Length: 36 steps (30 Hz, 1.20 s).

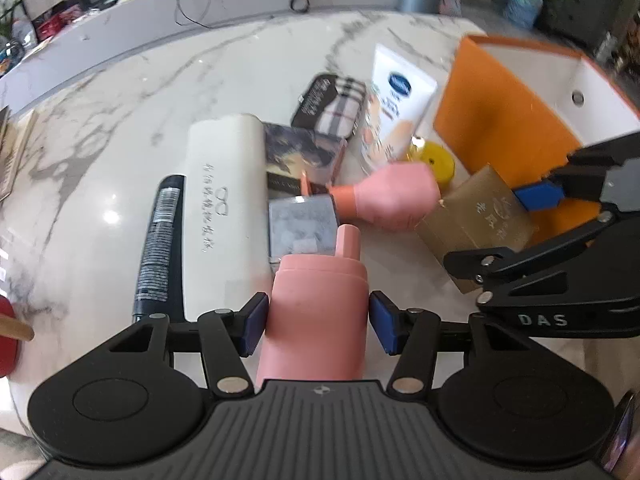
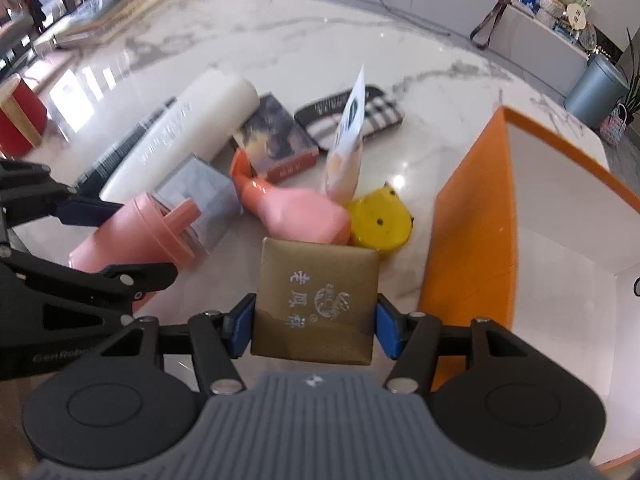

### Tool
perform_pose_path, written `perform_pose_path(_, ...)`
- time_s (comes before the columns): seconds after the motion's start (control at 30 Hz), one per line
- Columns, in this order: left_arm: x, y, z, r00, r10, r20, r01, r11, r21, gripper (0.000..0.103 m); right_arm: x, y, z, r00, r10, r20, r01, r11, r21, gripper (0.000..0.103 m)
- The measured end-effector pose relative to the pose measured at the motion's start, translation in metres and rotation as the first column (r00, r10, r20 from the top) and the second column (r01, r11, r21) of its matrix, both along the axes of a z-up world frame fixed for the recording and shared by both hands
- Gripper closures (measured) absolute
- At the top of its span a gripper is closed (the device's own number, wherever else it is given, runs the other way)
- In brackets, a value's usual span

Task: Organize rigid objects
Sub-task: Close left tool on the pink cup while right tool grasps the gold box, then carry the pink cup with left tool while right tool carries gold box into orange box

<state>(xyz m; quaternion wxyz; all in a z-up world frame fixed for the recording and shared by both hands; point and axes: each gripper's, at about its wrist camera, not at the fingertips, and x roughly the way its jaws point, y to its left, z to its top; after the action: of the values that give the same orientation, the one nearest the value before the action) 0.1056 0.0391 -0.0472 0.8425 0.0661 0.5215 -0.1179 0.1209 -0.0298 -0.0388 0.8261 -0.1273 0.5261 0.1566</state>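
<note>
While our left gripper clamps the pink bottle and our right gripper pinches the gold box, either could slip if we swing carelessly toward the orange bin.

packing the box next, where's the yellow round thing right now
In the right wrist view the yellow round container sits mid-table, touching the pink spray bottle, left of the orange box.

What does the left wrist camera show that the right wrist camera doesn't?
Only the left wrist view: the left gripper closed on the pink bottle. Only the right wrist view: the right gripper closed on the gold box. Both show the orange box, the white case and the yellow round container.
</note>
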Motion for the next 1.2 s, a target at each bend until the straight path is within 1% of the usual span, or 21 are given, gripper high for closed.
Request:
perform_pose_path(0.1,-0.004,0.004,0.008,0.999,0.032,0.041,-0.031,0.999,-0.026,0.040,-0.006,-0.005,0.011,0.999,0.015,0.030,-0.016,1.000,0.024,0.042)
perform_pose_path(0.2,-0.009,0.007,0.021,0.996,0.049,0.075,-0.043,0.996,-0.078,0.040,-0.011,-0.012,0.022,0.998,0.015,0.054,-0.018,0.998,0.055,0.042)
perform_pose_path(0.33,-0.017,0.004,0.037,0.991,0.063,0.122,-0.053,0.995,-0.084,0.040,-0.017,-0.020,0.040,0.996,0.004,0.087,-0.013,0.994,0.104,0.042)
perform_pose_path(0.43,-0.020,0.003,0.049,0.987,0.072,0.142,-0.057,0.992,-0.110,0.040,-0.021,-0.029,0.053,0.992,-0.011,0.123,-0.006,0.990,0.138,0.042)
perform_pose_path(0.53,-0.022,-0.001,0.063,0.983,0.081,0.164,-0.058,0.988,-0.140,0.040,-0.028,-0.040,0.070,0.985,-0.034,0.172,0.003,0.984,0.177,0.042)
perform_pose_path(0.67,-0.021,-0.014,0.083,0.977,0.078,0.198,-0.042,0.982,-0.182,0.040,-0.037,-0.066,0.093,0.964,-0.093,0.249,0.039,0.976,0.215,0.042)
perform_pose_path(0.8,-0.013,-0.038,0.099,0.975,0.039,0.221,0.007,0.978,-0.206,0.040,-0.038,-0.093,0.103,0.946,-0.149,0.286,0.095,0.976,0.194,0.042)
perform_pose_path(0.93,0.000,-0.071,0.110,0.973,-0.019,0.231,0.072,0.972,-0.224,0.040,-0.034,-0.119,0.098,0.943,-0.197,0.268,0.155,0.973,0.171,0.042)
perform_pose_path(1.07,0.013,-0.109,0.114,0.966,-0.092,0.244,0.144,0.968,-0.206,0.040,-0.032,-0.147,0.087,0.936,-0.240,0.258,0.209,0.967,0.143,0.042)
perform_pose_path(1.2,0.027,-0.146,0.111,0.953,-0.176,0.245,0.221,0.960,-0.171,0.040,-0.027,-0.173,0.075,0.932,-0.274,0.236,0.255,0.961,0.109,0.042)
